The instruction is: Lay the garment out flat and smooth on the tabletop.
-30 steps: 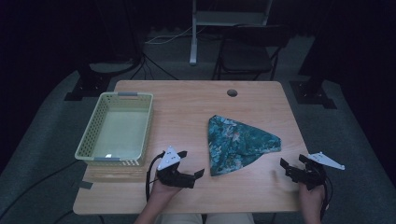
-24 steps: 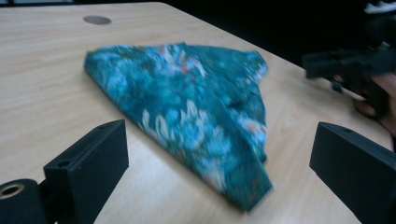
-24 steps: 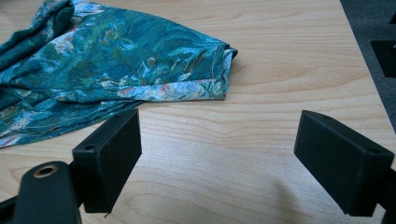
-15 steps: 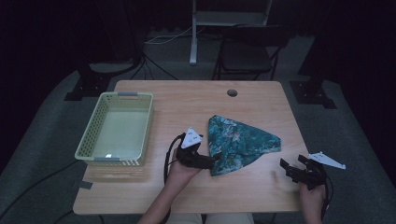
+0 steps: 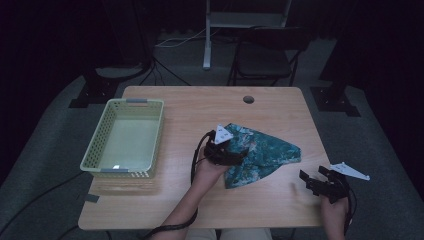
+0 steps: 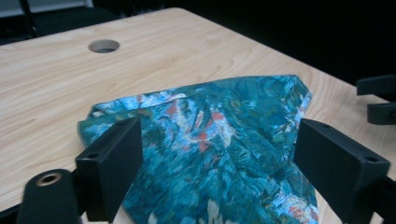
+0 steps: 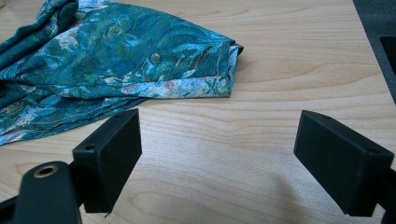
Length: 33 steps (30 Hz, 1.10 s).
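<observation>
1. Teal patterned cloth (image 5: 260,152) lies crumpled on the wooden table (image 5: 190,105), slightly toward 3 o'clock of the table's middle in the high view; it tapers from a broad end at 3 o'clock to a tip at 6 o'clock.
2. Left gripper (image 5: 231,156) hangs over the cloth's 9 o'clock edge. Its jaws have just been closing but stand wide; in the left gripper view the fabric (image 6: 219,154) lies between and below them, and the pads do not yet press on it.
3. Right gripper (image 5: 312,181) rests near the table's 4 o'clock corner, jaws wide and empty, apart from the cloth; the right gripper view shows the hemmed corner (image 7: 224,70) ahead at 12 o'clock.
4. Pale green basket (image 5: 107,135) stands empty at 9 o'clock, well apart from the cloth.
5. Step in hand, as judged: taking hold of the cloth with the left gripper. It is done well by lowering the jaws until one fold sits fully between the pads, closing on a raised ridge rather than on flat fabric, and avoiding the tabletop.
6. Risk, as judged: a shallow pinch may slip as the cloth lifts; a deeper bite near the bunched edge holds better.
</observation>
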Available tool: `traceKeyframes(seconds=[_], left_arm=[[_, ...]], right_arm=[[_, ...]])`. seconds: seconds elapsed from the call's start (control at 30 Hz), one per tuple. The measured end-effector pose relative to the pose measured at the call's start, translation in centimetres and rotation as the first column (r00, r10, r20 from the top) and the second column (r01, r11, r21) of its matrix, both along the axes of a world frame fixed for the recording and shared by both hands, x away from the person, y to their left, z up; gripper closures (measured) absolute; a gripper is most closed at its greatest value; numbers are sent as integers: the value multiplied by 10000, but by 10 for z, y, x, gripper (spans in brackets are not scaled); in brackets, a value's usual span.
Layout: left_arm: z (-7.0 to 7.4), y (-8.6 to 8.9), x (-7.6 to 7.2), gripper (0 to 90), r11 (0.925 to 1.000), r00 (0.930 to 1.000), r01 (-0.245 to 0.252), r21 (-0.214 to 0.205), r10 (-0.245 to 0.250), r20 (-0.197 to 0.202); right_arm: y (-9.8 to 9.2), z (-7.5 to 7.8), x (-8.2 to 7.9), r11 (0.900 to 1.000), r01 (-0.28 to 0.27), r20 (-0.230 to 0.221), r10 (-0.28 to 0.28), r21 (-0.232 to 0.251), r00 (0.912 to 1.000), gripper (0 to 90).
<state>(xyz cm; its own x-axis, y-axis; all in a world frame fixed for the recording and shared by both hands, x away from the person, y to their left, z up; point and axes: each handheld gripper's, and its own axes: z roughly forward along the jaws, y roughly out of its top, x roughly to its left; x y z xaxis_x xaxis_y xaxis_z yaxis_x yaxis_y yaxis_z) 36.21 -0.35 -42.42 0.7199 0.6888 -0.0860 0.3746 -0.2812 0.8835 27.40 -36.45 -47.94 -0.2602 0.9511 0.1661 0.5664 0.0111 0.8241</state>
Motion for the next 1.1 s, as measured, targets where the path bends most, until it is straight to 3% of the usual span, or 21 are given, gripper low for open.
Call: traceKeyframes(seconds=[0.33,0.5,0.6,0.7,0.73,0.8,0.93,1.1], left_arm=[[-4,-28,20,205,9988,9981,177,467,-148,-605],[-16,-42,30,206,9980,9922,246,588,-172,-1236],[-23,-48,35,268,9953,9917,70,965,55,-1286],[-32,-53,41,270,9927,9848,72,1207,139,-1730],[-34,-54,41,295,9896,9846,47,1441,206,-1737],[-38,-54,43,350,9894,9824,33,1454,240,-1852],[-38,-53,43,548,9833,9849,54,1820,263,-1711],[-34,-47,39,785,9826,9898,244,1841,21,-1425]], right_arm=[[0,0,0,10000,-44,-19,45,52,10000,143],[0,0,0,10000,-30,-20,30,43,10000,144],[0,0,0,10000,-45,-17,45,52,10000,144],[0,0,0,10000,-46,-22,46,14,10000,144],[0,0,0,10000,-48,-31,48,0,10000,144],[1,0,0,10000,-37,-41,37,-30,10000,144],[1,0,0,10000,-58,-50,58,0,10000,144],[1,0,1,9999,-77,-78,76,-74,9999,144]])
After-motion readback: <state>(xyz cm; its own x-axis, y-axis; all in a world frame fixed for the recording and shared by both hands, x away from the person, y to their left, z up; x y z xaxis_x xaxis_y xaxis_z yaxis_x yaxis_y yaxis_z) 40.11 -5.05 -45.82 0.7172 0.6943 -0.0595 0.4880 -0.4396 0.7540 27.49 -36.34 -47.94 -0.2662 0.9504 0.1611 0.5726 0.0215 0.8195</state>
